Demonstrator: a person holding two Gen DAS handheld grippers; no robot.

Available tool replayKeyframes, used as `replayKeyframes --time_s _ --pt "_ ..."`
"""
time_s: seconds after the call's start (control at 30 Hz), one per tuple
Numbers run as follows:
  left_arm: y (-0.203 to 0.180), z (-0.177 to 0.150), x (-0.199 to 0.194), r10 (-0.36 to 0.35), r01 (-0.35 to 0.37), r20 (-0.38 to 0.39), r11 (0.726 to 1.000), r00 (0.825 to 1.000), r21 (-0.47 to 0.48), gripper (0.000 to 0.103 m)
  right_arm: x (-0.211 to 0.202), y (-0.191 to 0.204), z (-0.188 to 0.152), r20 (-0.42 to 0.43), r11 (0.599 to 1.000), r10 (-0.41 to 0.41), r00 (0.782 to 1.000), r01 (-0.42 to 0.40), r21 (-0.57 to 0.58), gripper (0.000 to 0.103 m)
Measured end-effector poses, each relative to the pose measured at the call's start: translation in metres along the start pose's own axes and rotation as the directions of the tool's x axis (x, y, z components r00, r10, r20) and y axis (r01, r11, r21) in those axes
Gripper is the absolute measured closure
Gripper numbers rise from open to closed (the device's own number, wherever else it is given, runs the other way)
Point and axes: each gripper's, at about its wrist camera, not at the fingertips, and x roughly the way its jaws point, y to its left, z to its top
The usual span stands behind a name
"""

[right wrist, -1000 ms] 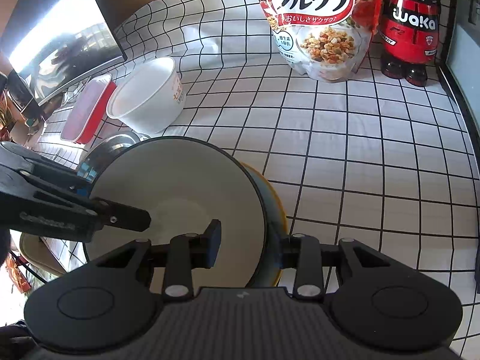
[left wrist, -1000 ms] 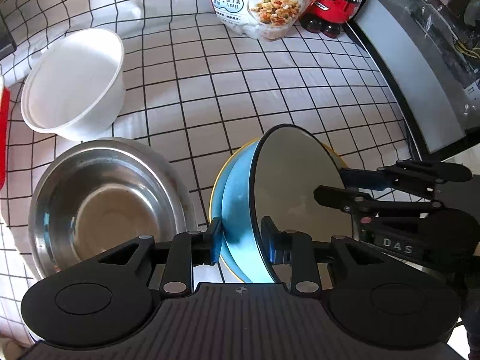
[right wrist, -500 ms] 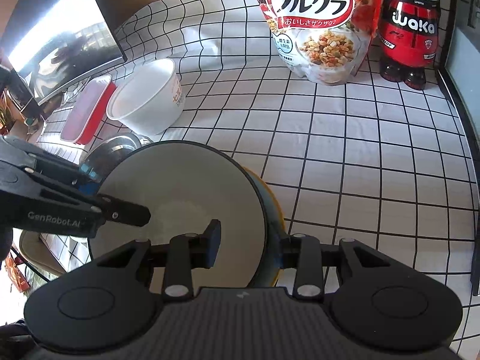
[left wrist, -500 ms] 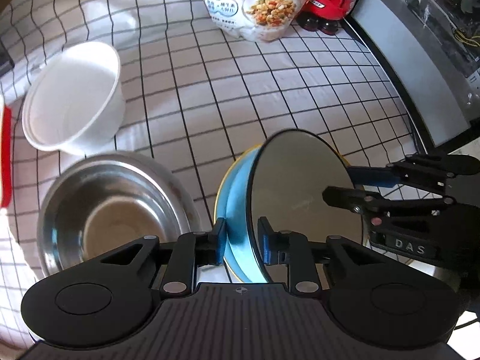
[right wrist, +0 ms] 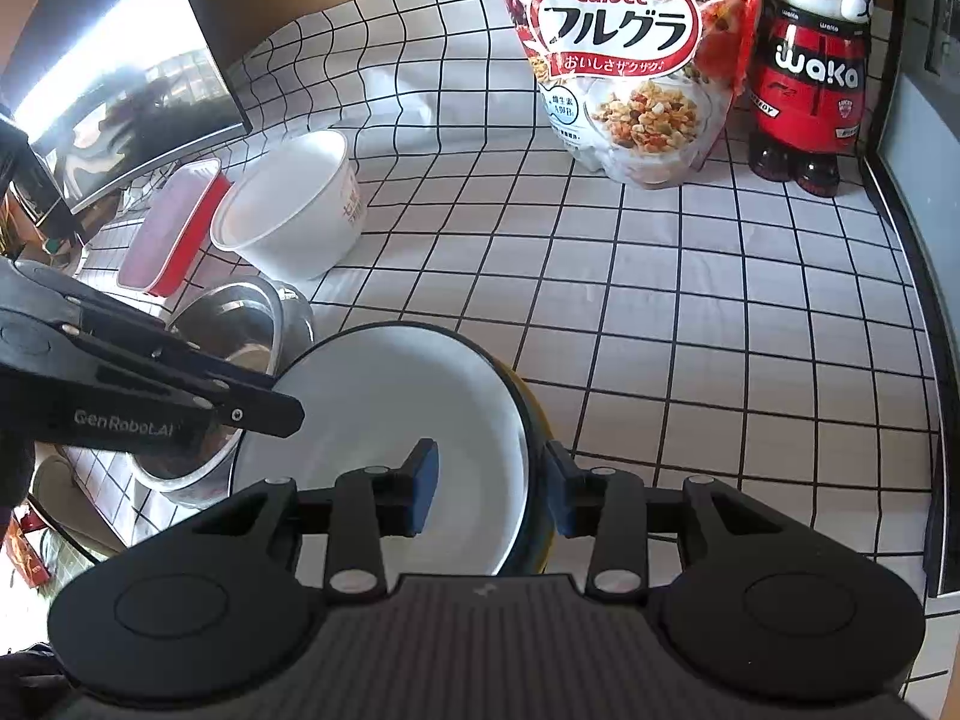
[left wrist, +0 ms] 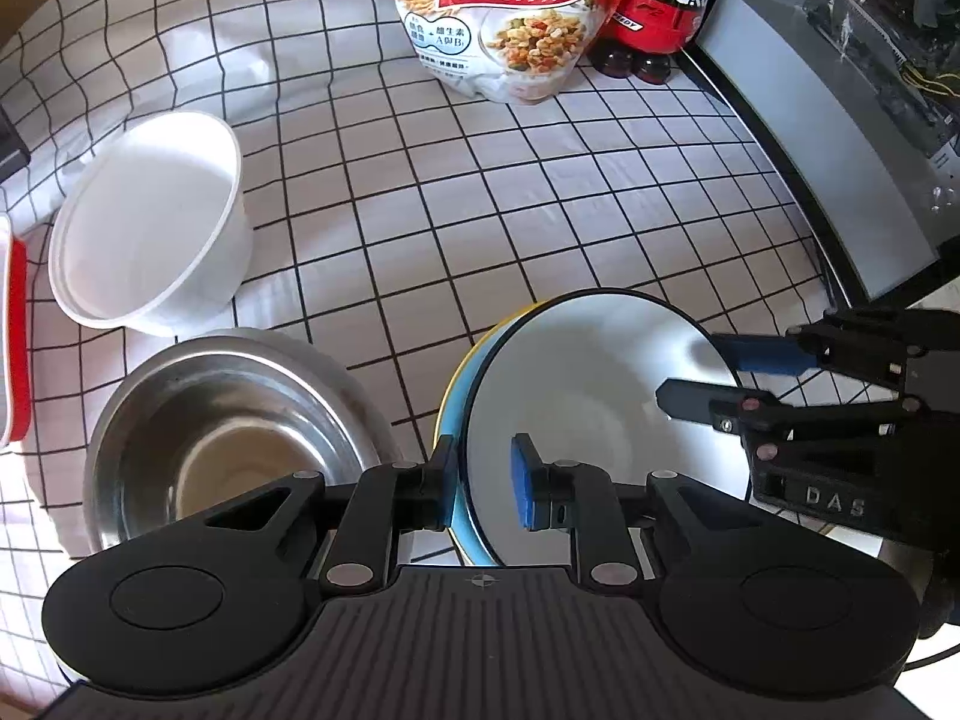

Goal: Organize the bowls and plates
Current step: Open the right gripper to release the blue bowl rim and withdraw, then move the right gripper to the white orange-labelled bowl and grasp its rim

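The blue bowl point(left wrist: 591, 414), white inside with a dark rim, sits near the front of the checked tablecloth point(left wrist: 540, 210), nested in a yellow dish point(left wrist: 447, 405) whose edge shows under it. The left gripper point(left wrist: 483, 483) straddles the bowl's left rim, one pad outside on the blue wall and the other inside, not clearly pressing; I cannot tell whether it grips. The right gripper point(right wrist: 492, 489) straddles the bowl's right rim, and its jaws are opening, with the inner pad clear of the white surface. Just left of the bowl stands a steel bowl point(left wrist: 228, 444), and beyond that, farther left, a white paper bowl point(left wrist: 150, 222). At the far edge stand a cereal bag point(right wrist: 624, 60) and a red bottle point(right wrist: 813, 72), side by side.
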Motion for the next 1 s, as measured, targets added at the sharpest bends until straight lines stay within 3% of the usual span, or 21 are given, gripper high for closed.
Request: replayKeyframes --time_s 0.17,0.4,0.77,0.9,1.0 --pt "0.009 -0.002 -0.013 -0.007 0.008 0.039 1.000 0.999 -0.026 0.085 -0.004 0.000 0.008 0.025 1.000 -0.019 1.000 0.019 -0.005 0.064" --pt "0.037 0.005 -0.043 0.008 0.012 0.165 0.992 0.986 -0.125 0.089 -0.004 0.005 0.031 0.064 0.999 -0.028 0.998 0.029 -0.013 0.063" --pt "0.070 0.010 -0.050 0.036 -0.005 0.214 0.990 0.976 -0.144 0.092 0.025 0.043 0.083 0.068 1.000 0.005 0.998 -0.004 -0.020 0.051" --pt "0.115 0.014 -0.048 0.050 0.000 0.231 0.977 0.972 -0.212 0.093 0.043 0.065 0.100 0.056 0.999 -0.010 0.998 0.012 -0.044 0.043" --pt "0.174 0.018 -0.049 0.056 0.035 0.251 0.938 0.966 -0.344 0.093 0.058 0.079 0.116 0.020 0.998 0.007 1.000 -0.005 -0.058 0.042"
